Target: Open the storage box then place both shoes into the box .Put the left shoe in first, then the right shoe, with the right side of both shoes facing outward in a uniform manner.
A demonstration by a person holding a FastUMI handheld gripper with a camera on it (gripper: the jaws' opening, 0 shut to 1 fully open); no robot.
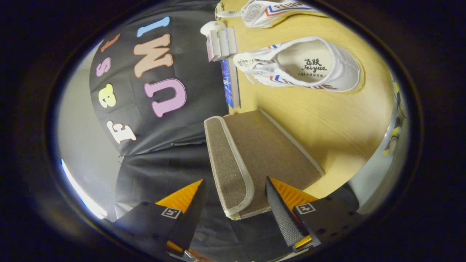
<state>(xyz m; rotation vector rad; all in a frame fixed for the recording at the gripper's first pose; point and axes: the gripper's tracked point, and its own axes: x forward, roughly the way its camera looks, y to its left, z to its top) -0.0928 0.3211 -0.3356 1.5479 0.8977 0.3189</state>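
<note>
The tongs (233,203), turned on their side, stand spread wide with the near end of the brown fabric storage box (262,153) between their two fingers (280,214). Neither finger can be seen pressing on it, and whether either one touches the cloth cannot be told from here. The box sits on the wooden counter (327,120), its pale-trimmed lid (227,163) shut, with its top face turned toward the booth's dark cloth wall (164,145). Beyond the box, well apart from it, a white canvas shoe (305,65) with red and blue stripes stands on the counter, its opening toward the camera and the insole in plain sight. A second white shoe (269,11) of the same make stands farther off, just past the first. Beside the nearer shoe's toe a small row of books (222,43) stands against the cloth wall, a white cloth-like lump (213,26) sitting on their far end. A blue-covered book (229,82) stands between that row and the box.
</note>
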